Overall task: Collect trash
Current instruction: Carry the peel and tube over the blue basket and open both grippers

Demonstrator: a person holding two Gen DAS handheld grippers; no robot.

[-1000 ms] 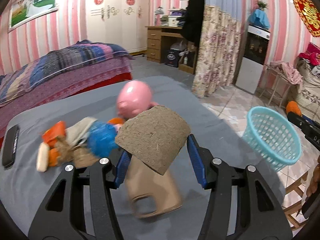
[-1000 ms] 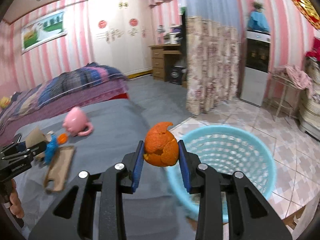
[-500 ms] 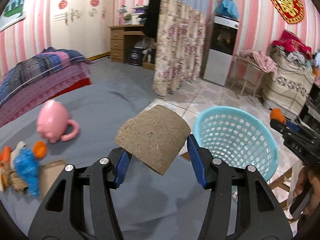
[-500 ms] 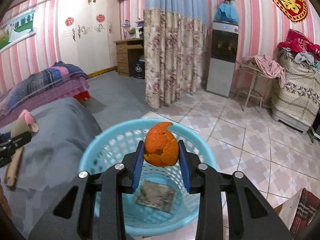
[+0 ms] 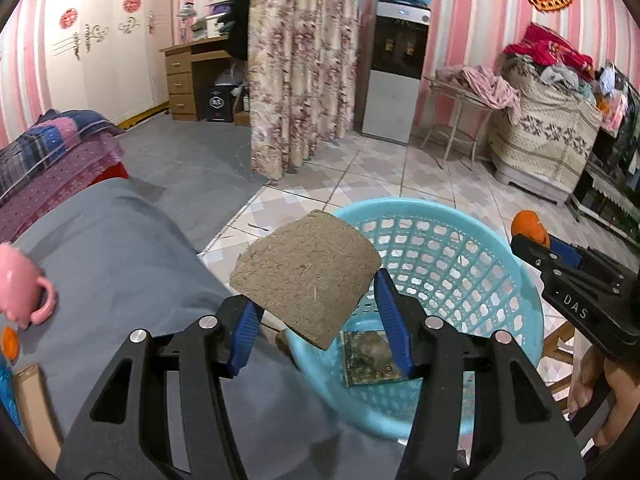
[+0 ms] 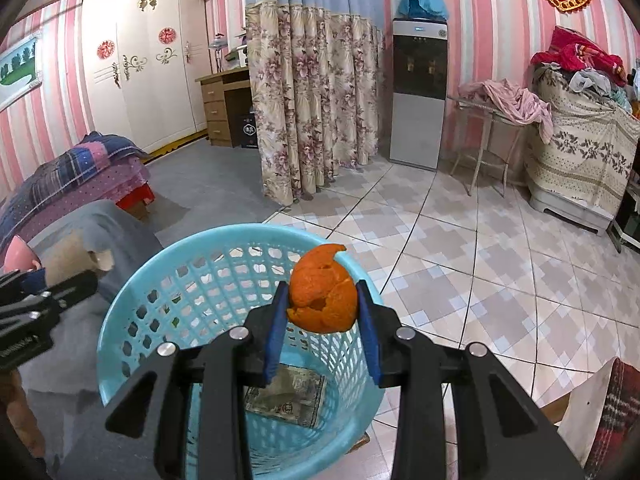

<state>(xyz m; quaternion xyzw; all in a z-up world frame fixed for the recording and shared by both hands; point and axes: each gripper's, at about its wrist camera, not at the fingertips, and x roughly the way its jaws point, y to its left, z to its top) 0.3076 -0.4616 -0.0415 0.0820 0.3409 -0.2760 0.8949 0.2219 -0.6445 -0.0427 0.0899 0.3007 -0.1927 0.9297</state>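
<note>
Your blue basket (image 6: 224, 288) sits beside the grey table (image 5: 120, 248) with a wrapper (image 6: 286, 398) in its bottom and a pink mug (image 5: 20, 280) at nine o'clock — left gripper (image 5: 316, 320) pinches brown cardboard (image 5: 306, 274), right gripper (image 6: 322, 320) pinches orange peel (image 6: 322, 292) over the basket.

Both tools move away from the bench toward the blue basket (image 6: 132, 308). The right tool (image 6: 322, 312) with the orange peel (image 6: 322, 290) now hangs over its rim, and the left tool (image 5: 316, 316) brings the brown cardboard piece (image 5: 306, 274) right beside it.
</note>
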